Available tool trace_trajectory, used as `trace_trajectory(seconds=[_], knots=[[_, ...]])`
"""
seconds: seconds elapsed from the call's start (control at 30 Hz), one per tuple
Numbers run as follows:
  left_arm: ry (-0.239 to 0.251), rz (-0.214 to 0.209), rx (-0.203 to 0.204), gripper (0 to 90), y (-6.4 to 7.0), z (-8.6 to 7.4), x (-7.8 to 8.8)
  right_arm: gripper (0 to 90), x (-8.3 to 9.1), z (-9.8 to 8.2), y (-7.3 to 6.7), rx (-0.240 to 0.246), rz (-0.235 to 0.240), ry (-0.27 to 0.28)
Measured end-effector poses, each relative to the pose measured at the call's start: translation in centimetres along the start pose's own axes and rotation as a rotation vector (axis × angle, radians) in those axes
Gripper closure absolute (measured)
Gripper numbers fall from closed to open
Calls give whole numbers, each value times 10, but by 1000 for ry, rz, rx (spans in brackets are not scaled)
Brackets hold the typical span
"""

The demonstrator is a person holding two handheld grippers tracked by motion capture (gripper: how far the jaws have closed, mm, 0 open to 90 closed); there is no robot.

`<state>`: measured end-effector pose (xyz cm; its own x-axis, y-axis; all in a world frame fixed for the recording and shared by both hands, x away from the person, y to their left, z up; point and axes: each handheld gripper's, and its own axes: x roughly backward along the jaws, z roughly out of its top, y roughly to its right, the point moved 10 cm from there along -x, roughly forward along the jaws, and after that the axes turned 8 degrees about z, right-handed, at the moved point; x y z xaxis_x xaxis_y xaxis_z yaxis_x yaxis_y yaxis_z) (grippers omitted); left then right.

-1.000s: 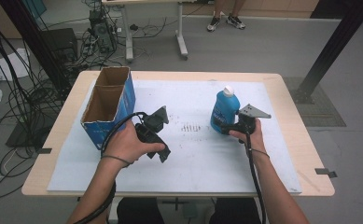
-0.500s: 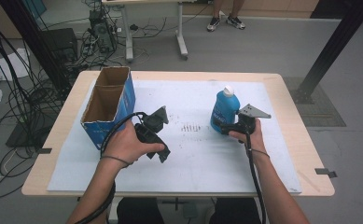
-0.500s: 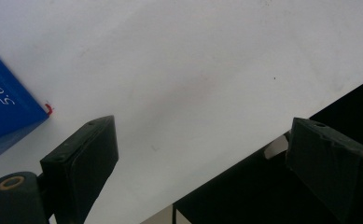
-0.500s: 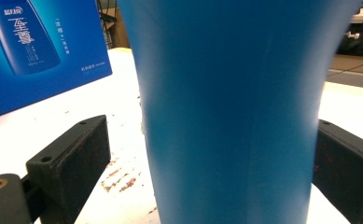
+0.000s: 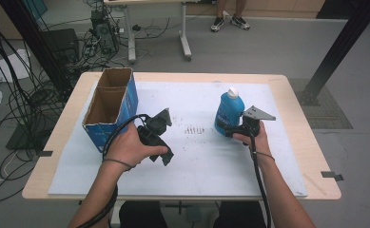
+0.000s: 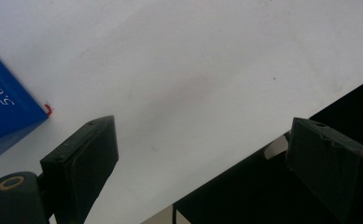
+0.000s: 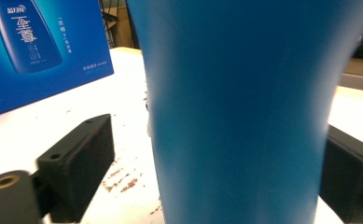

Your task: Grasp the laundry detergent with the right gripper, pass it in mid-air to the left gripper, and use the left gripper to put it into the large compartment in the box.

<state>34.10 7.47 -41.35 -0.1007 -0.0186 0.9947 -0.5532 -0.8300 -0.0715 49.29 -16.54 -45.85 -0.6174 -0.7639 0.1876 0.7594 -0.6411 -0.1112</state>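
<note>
**On the white surface: right tool straddles the blue bottle, left tool spread and empty**

On the right half of the white-covered surface (image 5: 277,156), the blue bottle (image 5: 228,112) stands upright with its white cap on top. The right tool (image 5: 231,131) is held level at the bottle's base, on the person's side of it, gripped by the right hand (image 5: 253,137). From the right gripper view, the bottle (image 7: 240,112) stands between the two black jaws. The left jaw stands clear of the bottle wall, with a visible strip of surface between them. The right jaw sits at the bottle's edge; actual contact cannot be confirmed. The jaws have just been closing, yet the tool remains widely spread and is not pinching the bottle.

The left tool (image 5: 163,156) is held by the left hand (image 5: 130,147) near the middle of the surface, just beside the blue cardboard box (image 5: 107,107). The box stands open-topped at the left edge of the surface. From the left gripper view, the jaws of the left tool (image 6: 198,154) are spread wide with nothing between them. Bare white surface lies beyond them, and a corner of the box (image 6: 6,107) shows at the left.

A patch of dark specks (image 5: 195,129) marks the surface between the two tools.
</note>
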Motion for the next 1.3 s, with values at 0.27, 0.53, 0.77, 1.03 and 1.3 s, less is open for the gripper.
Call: trace_trajectory(seconds=[0.27,0.53,0.77,1.03,1.3], knots=[[1,-1,0,95,0,0,0,191,0,-1,2,-3,-10,-1],[0,-2,0,94,1,0,-1,275,-2,-2,4,5,-8,-1],[-1,0,-1,95,1,0,-1,317,-2,-2,5,8,-10,-1],[-3,-1,-1,95,1,0,-1,365,-1,-2,6,10,-9,0],[-3,-2,-1,95,2,1,-2,409,-1,-1,7,9,-12,5]])
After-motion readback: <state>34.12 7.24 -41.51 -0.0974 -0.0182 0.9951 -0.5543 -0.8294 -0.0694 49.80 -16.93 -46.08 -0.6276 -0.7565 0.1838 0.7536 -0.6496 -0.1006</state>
